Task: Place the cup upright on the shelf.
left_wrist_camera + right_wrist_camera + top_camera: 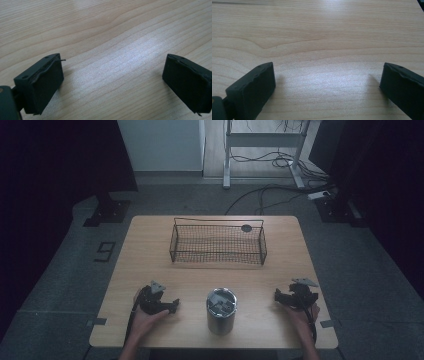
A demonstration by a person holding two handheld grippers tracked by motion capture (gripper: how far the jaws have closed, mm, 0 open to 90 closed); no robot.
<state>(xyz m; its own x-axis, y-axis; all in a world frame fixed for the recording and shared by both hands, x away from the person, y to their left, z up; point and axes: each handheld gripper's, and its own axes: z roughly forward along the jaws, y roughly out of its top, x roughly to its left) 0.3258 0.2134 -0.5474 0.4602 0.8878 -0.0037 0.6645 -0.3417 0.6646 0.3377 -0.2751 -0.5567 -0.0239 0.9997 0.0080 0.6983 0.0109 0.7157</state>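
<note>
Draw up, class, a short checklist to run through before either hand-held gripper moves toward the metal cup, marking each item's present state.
1. Left hand-held gripper open, nothing between its jaws: ok.
2. Right hand-held gripper open, nothing held: ok.
3. Metal cup upright between them: ok.
4. Wire basket upright at the table's far side: ok.
5. What lies inside the cup: cannot tell.

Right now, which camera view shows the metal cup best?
The high view: the metal cup stands upright near the table's front edge, between the left gripper and right gripper. Both gripper views look at bare wood between open jaws.
</note>
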